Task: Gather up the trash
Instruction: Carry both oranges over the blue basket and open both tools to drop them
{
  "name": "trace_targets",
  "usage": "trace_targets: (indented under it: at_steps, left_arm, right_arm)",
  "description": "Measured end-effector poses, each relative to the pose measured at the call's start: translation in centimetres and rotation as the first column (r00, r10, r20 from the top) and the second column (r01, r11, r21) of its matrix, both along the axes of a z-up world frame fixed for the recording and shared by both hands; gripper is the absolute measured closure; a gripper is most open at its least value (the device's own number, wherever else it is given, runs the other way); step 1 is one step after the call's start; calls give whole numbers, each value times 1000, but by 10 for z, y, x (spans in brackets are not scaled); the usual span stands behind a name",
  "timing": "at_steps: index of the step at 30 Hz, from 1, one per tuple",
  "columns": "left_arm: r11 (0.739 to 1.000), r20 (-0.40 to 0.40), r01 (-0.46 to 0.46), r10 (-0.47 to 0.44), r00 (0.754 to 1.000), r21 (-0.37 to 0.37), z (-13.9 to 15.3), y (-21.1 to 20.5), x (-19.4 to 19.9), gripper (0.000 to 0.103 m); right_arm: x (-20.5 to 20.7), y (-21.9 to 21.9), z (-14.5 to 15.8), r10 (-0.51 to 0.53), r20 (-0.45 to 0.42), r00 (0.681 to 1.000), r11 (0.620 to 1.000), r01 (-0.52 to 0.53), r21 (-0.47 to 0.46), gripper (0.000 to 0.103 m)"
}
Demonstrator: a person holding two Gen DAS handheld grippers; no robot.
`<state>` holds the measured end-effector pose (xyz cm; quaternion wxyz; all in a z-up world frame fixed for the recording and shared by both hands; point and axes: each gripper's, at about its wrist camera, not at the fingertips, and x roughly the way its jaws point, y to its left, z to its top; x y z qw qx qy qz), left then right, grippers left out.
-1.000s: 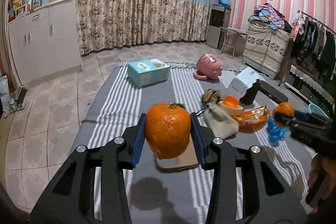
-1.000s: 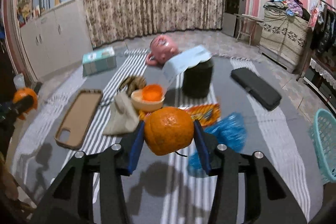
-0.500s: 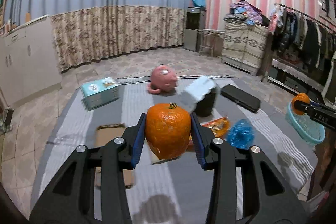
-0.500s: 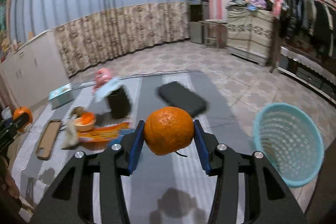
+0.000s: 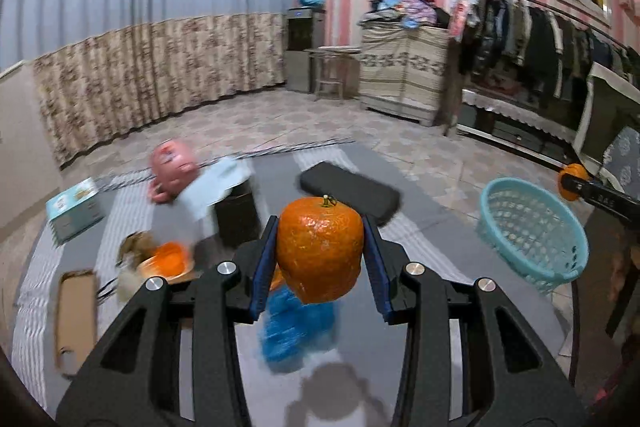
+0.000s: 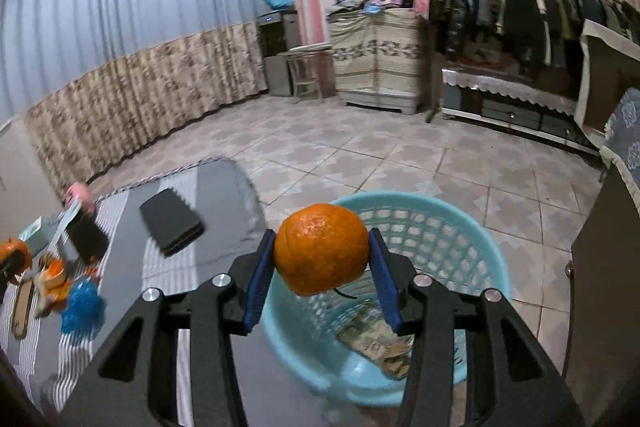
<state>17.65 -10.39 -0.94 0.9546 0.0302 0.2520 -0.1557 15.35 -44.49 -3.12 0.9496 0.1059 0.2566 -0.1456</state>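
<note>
My left gripper (image 5: 320,247) is shut on an orange mandarin (image 5: 320,251) with a small stem on top, held above the grey striped table (image 5: 420,239). My right gripper (image 6: 320,255) is shut on a second mandarin (image 6: 320,251) and hangs over the near rim of the light-blue mesh basket (image 6: 452,227), which holds paper scraps at its bottom. In the left wrist view the same basket (image 5: 532,227) sits off the table's right end, with the right gripper's mandarin (image 5: 572,181) just beyond it.
On the table lie a crumpled blue bag (image 5: 296,327), an orange peel bowl (image 5: 168,259), a brown phone case (image 5: 76,311), a black cup with white paper (image 5: 236,211), a pink pot (image 5: 172,167), a teal tissue box (image 5: 74,207) and a black case (image 5: 348,191). Tiled floor surrounds it.
Both grippers swung to the right along the table, each keeping its mandarin. The basket came into view and the right gripper now hangs over it.
</note>
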Motion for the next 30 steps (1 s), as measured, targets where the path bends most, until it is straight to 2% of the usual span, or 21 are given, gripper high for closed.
trace_targets:
  at_steps: [6,11,15,19,22,30]
  left_arm:
    - [996,12,84,-84,996,8,6,-64,6,63]
    - [986,-12,161,-161,987,-30,1,-114,14,63]
    - [973,-43,229,-230,972,-32,-11,-158,19,63]
    - [956,-54,295,-295,954,-8,-26,-198,23,63]
    - [942,-96,336,-336,937,-14,-40,-223,29,63]
    - [924,-174,382,-376,910,3,-71,-268,49,60]
  right_arm:
    - [10,-31,-15,-22,-14,1000,999,23,45,57]
    - [10,-51,-20,-34,-21,999,998,35,52,57]
    - [7,-66,-28,-27,-22,999,997,28,69,57]
    - [5,-79,-36,-62,-39,997,994,66,91,57]
    - [4,-84,-39,-67,-40,997,991,71,112,57]
    - [8,-93,-54,-97,-87,992,986,108,126,57]
